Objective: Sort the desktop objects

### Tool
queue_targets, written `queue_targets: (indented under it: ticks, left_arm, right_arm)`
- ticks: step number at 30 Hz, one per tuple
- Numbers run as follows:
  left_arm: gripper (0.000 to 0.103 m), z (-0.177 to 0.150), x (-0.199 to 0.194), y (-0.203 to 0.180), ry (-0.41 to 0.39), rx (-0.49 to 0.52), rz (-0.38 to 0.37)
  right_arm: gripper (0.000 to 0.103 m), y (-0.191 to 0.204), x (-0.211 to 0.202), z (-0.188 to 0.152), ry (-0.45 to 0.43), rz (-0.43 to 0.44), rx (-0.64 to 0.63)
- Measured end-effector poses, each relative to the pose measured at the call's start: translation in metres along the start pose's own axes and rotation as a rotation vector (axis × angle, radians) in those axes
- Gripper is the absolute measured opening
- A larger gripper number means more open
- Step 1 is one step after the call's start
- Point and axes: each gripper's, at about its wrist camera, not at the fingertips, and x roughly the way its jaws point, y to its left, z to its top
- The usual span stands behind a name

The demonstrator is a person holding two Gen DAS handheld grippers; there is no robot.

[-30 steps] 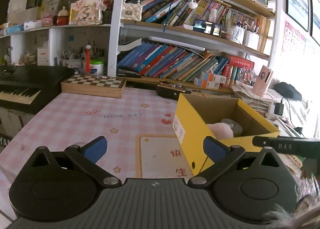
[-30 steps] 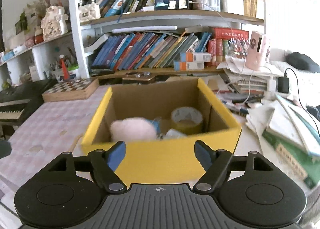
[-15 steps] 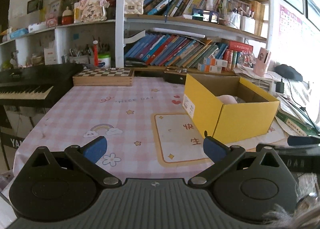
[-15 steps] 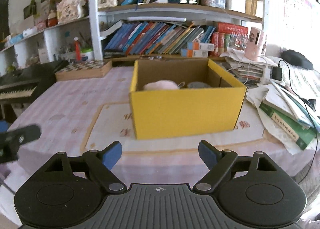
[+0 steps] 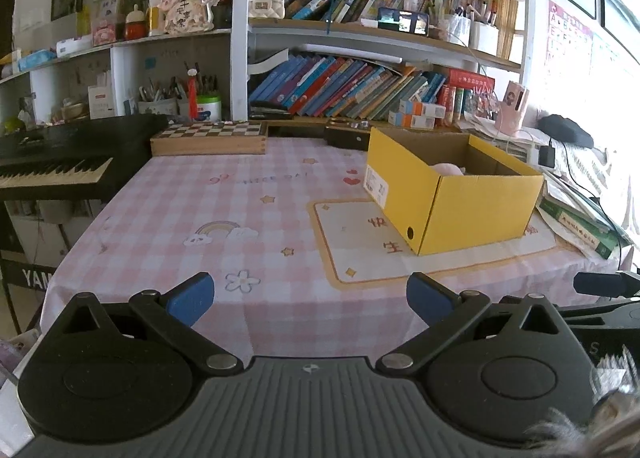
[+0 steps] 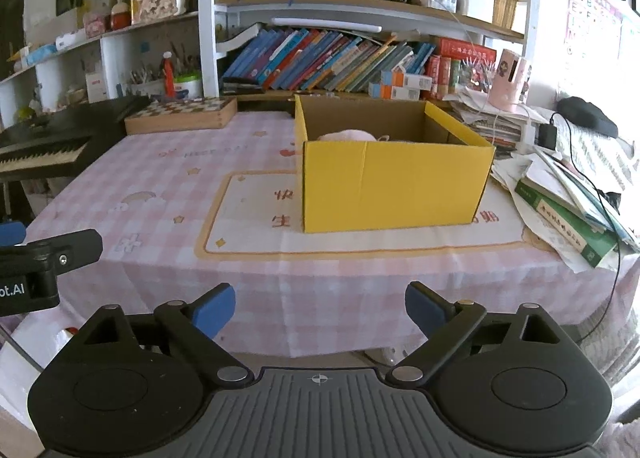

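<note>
The right gripper point(image 6: 320, 308) is empty, its jaws opening; the left gripper point(image 5: 310, 298) is spread wide and empty too. The yellow cardboard box point(image 6: 394, 185) sits on the pink-checked tabletop point(image 6: 160, 193), holding a pink plush toy point(image 6: 346, 134).

You have drawn both grippers back from the yellow cardboard box point(image 6: 394, 181) to the near table edge. Your right gripper point(image 6: 320, 308) was over it; its jaws are opening, nothing between them.
</note>
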Motion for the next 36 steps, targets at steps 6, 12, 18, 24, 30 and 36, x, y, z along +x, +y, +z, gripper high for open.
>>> queue_targets:
  ticks: [6,12,18,24,30,36]
  left_arm:
    - [0.103,-0.009,-0.006,0.005,0.030,0.011,0.015]
    - [0.103,-0.014,-0.011,0.008,0.036,0.020,0.013]
    - [0.103,-0.016,-0.013,0.009,0.037,0.022,0.010]
    - [0.103,-0.017,-0.014,0.010,0.041,0.023,0.010]
    - [0.103,-0.019,-0.016,0.010,0.041,0.023,0.010]
    - [0.103,-0.021,-0.017,0.014,0.050,0.021,0.009]
  right_arm:
    - [0.095,0.006,-0.006,-0.008,0.016,-0.009,0.004]
    - [0.095,0.008,-0.008,-0.014,0.035,-0.015,0.020]
    - [0.095,0.009,-0.009,-0.015,0.037,-0.015,0.021]
    - [0.096,0.015,-0.011,-0.018,0.047,-0.013,0.024]
    - [0.096,0.016,-0.013,-0.019,0.048,-0.014,0.023]
    - [0.096,0.018,-0.014,-0.018,0.054,-0.021,0.020]
